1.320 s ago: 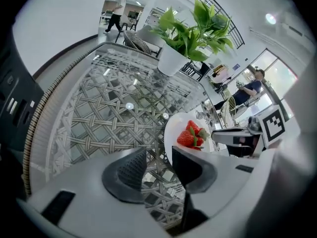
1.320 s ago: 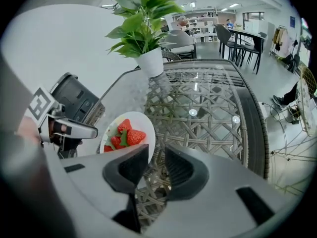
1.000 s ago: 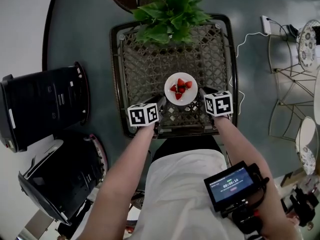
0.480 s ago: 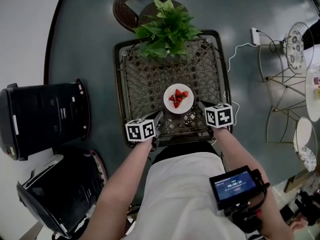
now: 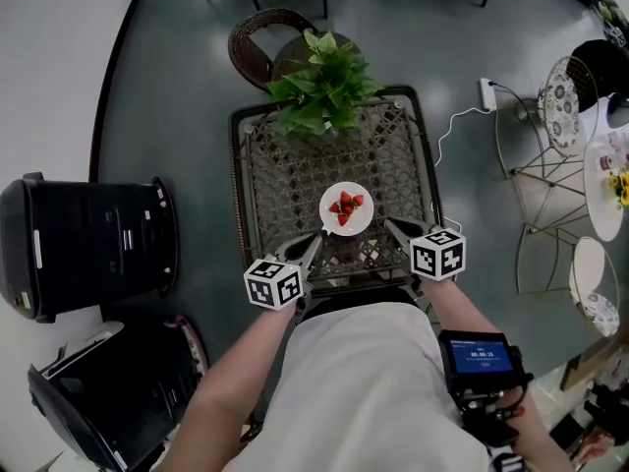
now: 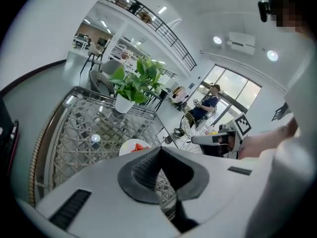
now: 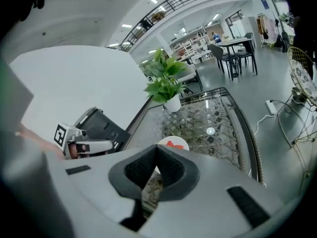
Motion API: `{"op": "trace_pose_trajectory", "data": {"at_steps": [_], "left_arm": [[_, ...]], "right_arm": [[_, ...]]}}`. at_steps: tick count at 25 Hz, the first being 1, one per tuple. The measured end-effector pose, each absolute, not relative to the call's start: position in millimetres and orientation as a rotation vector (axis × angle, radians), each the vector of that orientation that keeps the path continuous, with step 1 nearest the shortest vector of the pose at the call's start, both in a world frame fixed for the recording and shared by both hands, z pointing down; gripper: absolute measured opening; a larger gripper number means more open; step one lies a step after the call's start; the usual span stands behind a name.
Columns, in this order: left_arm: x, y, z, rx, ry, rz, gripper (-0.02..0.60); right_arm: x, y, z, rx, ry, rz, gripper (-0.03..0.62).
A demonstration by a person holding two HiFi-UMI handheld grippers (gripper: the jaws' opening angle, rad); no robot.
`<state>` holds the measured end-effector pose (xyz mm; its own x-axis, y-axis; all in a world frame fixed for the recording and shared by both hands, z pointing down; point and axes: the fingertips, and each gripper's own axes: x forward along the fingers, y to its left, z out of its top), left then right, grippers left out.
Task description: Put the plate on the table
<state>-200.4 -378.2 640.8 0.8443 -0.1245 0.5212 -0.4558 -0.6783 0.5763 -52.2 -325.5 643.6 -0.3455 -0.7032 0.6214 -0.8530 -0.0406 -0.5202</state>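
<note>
A white plate (image 5: pixel 346 207) with cut strawberries rests on the glass-topped wicker table (image 5: pixel 265 180), near its front middle. My left gripper (image 5: pixel 313 248) hangs above the table's front edge, left of the plate and apart from it. My right gripper (image 5: pixel 395 230) hangs to the plate's right, also apart. Both jaws have just been closing and are shut with nothing between them. In the left gripper view the shut tips (image 6: pixel 159 150) stand over the plate (image 6: pixel 132 145). In the right gripper view the shut tips (image 7: pixel 156 148) sit just before the plate (image 7: pixel 174 144).
A potted green plant (image 5: pixel 322 88) stands at the table's far end, with a wicker chair (image 5: pixel 257 42) behind it. Black bins (image 5: pixel 88 244) stand at the left. Metal chairs (image 5: pixel 550 165) and a power strip with cable (image 5: pixel 484 94) lie at the right.
Both grippers have drawn back from the plate towards the person and risen, and their jaws have shut empty. The plate stays on the table.
</note>
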Motion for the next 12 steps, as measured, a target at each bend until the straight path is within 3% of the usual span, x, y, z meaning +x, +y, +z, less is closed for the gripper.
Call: {"op": "trace_pose_trajectory", "data": {"at_steps": [12], "left_arm": [[-198.7, -348.6, 583.3, 2.475, -0.303, 0.486, 0.005]], "right_arm": [[-75.7, -310.5, 571.9, 1.711, -2.291, 1.122, 0.005]]}}
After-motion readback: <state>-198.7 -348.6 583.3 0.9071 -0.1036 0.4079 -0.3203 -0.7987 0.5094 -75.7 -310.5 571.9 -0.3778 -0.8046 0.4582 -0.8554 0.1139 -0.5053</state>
